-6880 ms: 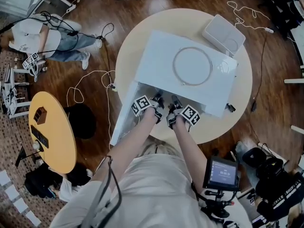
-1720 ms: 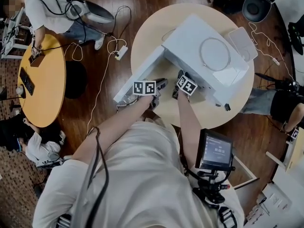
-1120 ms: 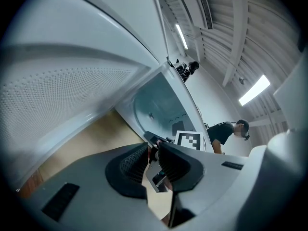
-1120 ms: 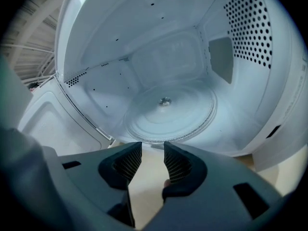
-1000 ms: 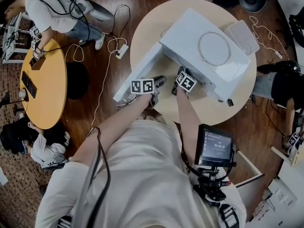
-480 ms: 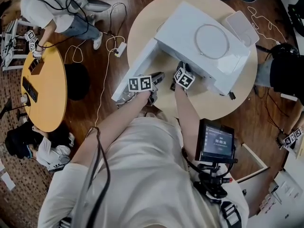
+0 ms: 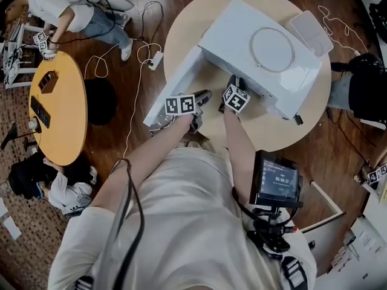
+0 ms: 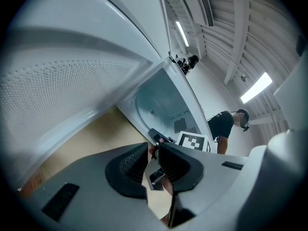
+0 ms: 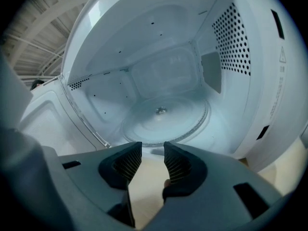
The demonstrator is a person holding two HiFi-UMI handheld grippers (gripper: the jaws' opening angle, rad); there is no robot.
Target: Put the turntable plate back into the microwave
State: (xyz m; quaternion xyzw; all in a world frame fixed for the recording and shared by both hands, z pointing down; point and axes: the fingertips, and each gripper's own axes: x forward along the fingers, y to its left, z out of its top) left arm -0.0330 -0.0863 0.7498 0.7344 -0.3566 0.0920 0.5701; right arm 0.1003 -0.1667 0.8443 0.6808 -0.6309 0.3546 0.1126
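Note:
The white microwave [image 7: 242,38] stands on a round beige table [image 7: 284,135], and its door [image 7: 172,86] hangs open to the left. Inside the cavity the glass turntable plate [image 9: 166,117] lies flat on the floor, centred on its hub. My right gripper [image 9: 153,150] hovers just outside the opening, open, with nothing between its pads; in the head view the right gripper [image 7: 233,82] is at the microwave's front. My left gripper [image 8: 153,148] is shut and empty beside the door's inner face [image 8: 57,81]. In the head view the left gripper [image 7: 202,98] sits below the door.
A round ring outline [image 7: 272,48] shows on the microwave's top. A white tray [image 7: 309,32] lies behind it on the table. A monitor rig [image 7: 275,183] hangs at my right side. An orange table [image 7: 57,110], cables [image 7: 142,59] and people surround me.
Both grippers stay at the microwave's open front. The head view has drifted slightly, so the microwave sits a little differently in the picture. People in the background have moved.

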